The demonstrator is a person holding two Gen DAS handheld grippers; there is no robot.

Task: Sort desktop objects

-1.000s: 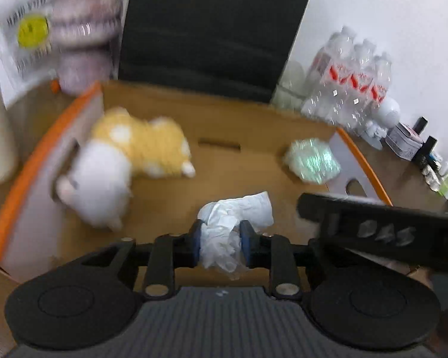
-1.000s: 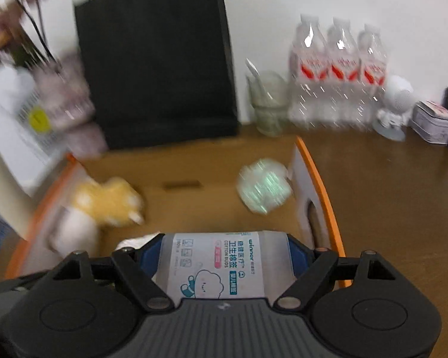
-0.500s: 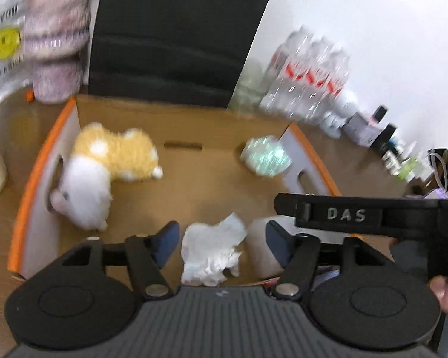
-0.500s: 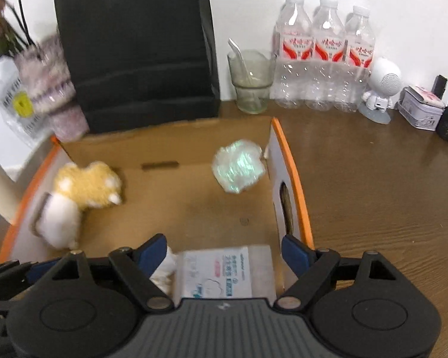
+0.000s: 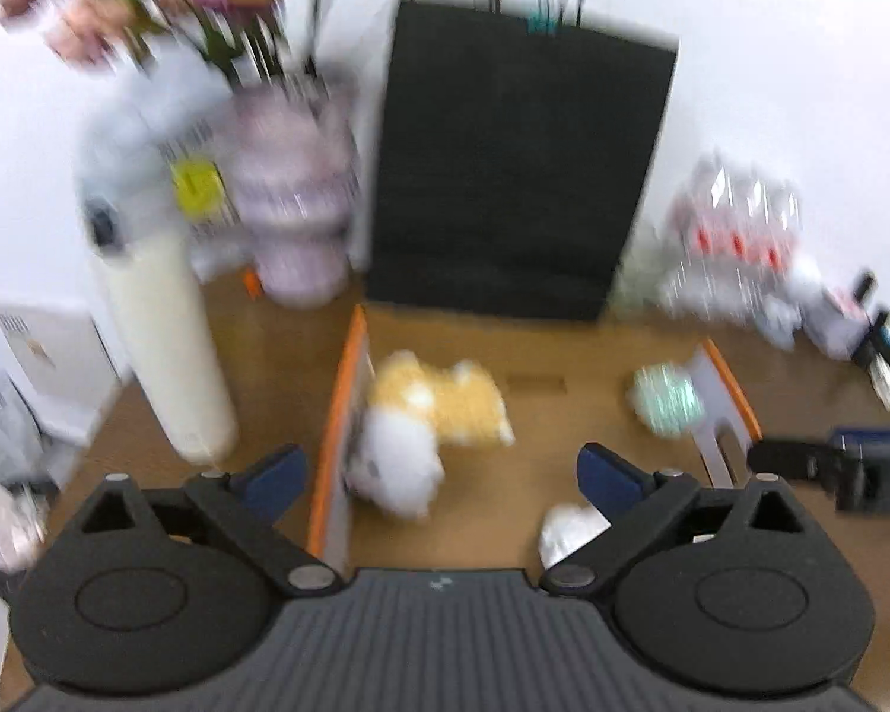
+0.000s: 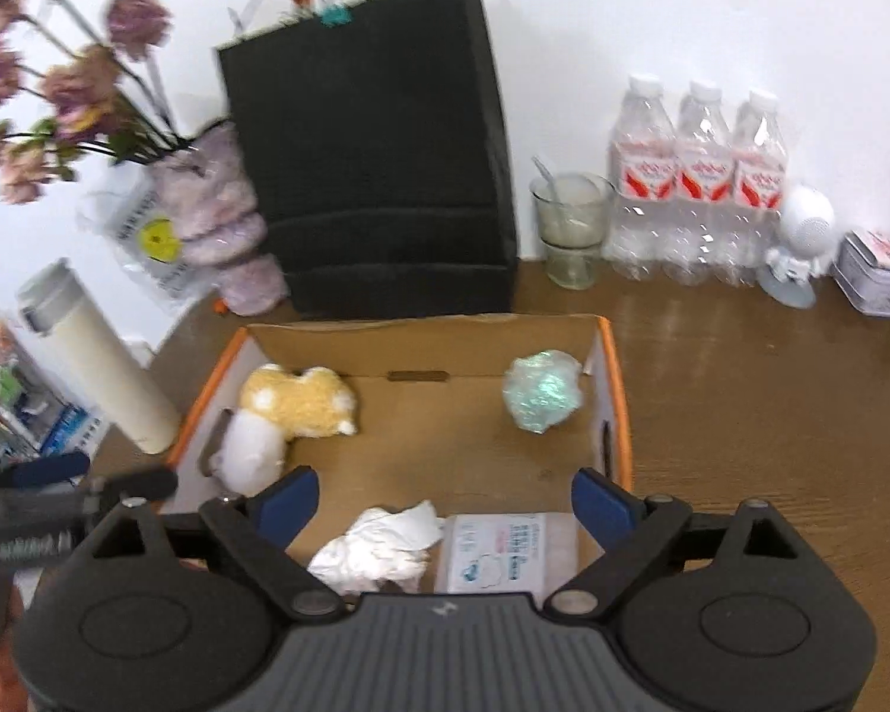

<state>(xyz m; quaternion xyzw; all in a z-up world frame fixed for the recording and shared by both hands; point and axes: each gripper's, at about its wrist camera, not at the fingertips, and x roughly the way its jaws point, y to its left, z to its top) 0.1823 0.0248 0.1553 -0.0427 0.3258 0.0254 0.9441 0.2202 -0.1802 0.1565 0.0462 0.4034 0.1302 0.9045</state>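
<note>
In my shallow orange-rimmed cardboard box [image 6: 614, 391] on the brown wooden table [image 6: 771, 415], the yellow-and-white plush toy [image 6: 293, 409] lies against the left wall and the crumpled iridescent green ball [image 6: 541, 390] by the right wall. My left gripper [image 5: 439, 474] is opening its jaws with nothing between them. At the box's near edge, the crumpled white tissue [image 6: 385, 546] touches the flat clear cotton-swab pack [image 6: 498, 549], both below my right gripper [image 6: 445, 501], whose jaws are opening, clear of them.

Yellow-and-white plush toy [image 6: 291, 409], iridescent green ball [image 6: 541, 390], orange-edged box [image 6: 620, 403]
</note>
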